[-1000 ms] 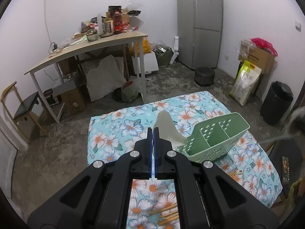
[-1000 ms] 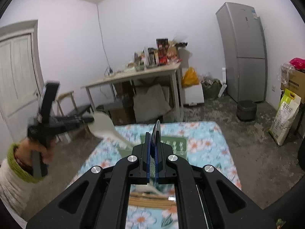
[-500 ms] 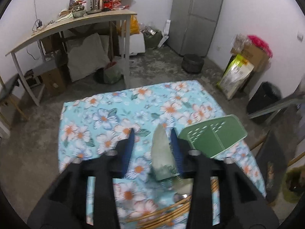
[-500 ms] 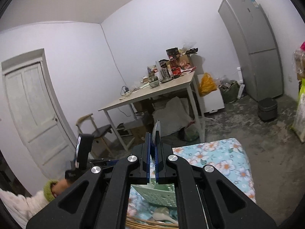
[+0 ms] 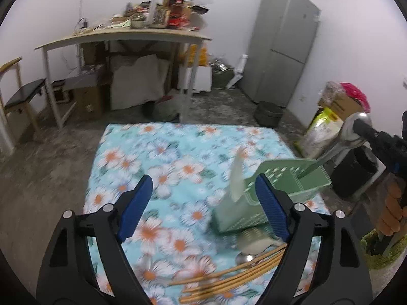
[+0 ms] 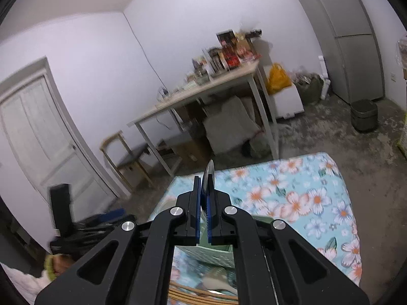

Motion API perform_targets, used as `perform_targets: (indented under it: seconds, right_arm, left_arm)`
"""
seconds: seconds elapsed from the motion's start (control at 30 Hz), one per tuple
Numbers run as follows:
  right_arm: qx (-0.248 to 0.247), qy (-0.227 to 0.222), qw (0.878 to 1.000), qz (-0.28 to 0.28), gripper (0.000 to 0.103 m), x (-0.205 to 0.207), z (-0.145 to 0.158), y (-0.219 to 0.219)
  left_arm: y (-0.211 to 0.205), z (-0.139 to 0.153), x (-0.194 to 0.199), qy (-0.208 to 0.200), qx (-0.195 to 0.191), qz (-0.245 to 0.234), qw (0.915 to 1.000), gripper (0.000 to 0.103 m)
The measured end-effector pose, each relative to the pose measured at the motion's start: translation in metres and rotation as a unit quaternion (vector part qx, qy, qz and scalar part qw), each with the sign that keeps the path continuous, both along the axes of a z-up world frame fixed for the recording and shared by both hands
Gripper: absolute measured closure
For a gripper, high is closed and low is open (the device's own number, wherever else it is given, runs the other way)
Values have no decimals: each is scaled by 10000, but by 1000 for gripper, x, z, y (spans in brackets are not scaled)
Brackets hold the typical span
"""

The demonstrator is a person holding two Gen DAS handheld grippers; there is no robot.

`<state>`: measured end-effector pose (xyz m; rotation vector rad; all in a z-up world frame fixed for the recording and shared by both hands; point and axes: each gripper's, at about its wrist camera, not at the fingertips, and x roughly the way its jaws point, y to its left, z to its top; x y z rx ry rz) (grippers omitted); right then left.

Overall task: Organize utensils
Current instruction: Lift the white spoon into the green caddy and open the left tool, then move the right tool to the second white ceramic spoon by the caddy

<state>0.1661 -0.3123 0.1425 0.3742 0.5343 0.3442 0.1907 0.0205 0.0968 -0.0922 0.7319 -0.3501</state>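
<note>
My left gripper (image 5: 203, 181) hangs over the floral-cloth table (image 5: 162, 157), and its jaws are opening wide. A pale spoon (image 5: 236, 178), blurred, stands loose between the fingers at the near left corner of the green utensil holder (image 5: 292, 175); no pad touches it. My right gripper (image 6: 203, 185) is shut on a metal spoon (image 6: 209, 175). In the left wrist view that metal spoon (image 5: 354, 132) slants down from the right gripper (image 5: 366, 129), with its handle inside the holder. The green holder (image 6: 216, 251) lies under the right fingers.
Wooden chopsticks (image 5: 229, 279), another metal spoon (image 5: 244, 256) and a second pale spoon (image 5: 254, 239) lie on the cloth near the front edge. Beyond the table stand a cluttered desk (image 5: 122, 35), a grey fridge (image 5: 282, 48), a chair (image 5: 23, 96) and a black bin (image 5: 356, 175).
The left gripper went from shut on the pale spoon to wide open, letting it go by the holder. The right gripper swung across with the metal spoon, over the holder.
</note>
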Motion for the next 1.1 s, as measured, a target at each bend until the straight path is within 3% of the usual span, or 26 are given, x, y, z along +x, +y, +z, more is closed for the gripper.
perform_targets:
  seconds: [0.1, 0.2, 0.27, 0.33, 0.4, 0.53, 0.7, 0.8, 0.97, 1.1]
  right_arm:
    - [-576, 283, 9979, -37, 99, 12, -19, 17]
    - [-1427, 527, 9883, -111, 97, 17, -36, 41]
    - [-1677, 485, 9845, -147, 88, 14, -37, 48]
    - [-1813, 337, 9825, -272, 60, 5, -32, 49]
    - [-1840, 122, 9820, -415, 54, -7, -23, 47]
    - [-1746, -85, 9819, -734, 50, -29, -9, 33]
    - [-1542, -4, 9821, -1083, 49, -59, -15, 14]
    - [-1435, 252, 9838, -1045, 49, -72, -33, 12]
    - [-1223, 1159, 9828, -761, 50, -75, -87, 22]
    - [-1247, 1515, 9788, -593, 59, -68, -118, 33]
  left_arm:
    - [5, -12, -7, 121, 123, 94, 9998, 22]
    - [6, -26, -16, 201, 208, 97, 9995, 22]
    - [6, -36, -21, 305, 194, 106, 9993, 22]
    - [4, -47, -26, 387, 180, 121, 9990, 22]
    - [1, -59, -29, 523, 192, 57, 9984, 22]
    - [-3, -75, -34, 649, 198, 59, 9977, 22]
    - [5, -88, -37, 791, -37, 333, 9963, 22]
    - [10, -98, -37, 980, -284, 415, 9939, 22]
    - [8, -111, -35, 1301, -649, 185, 9892, 16]
    - [14, -110, -39, 1139, -1043, 281, 9876, 9]
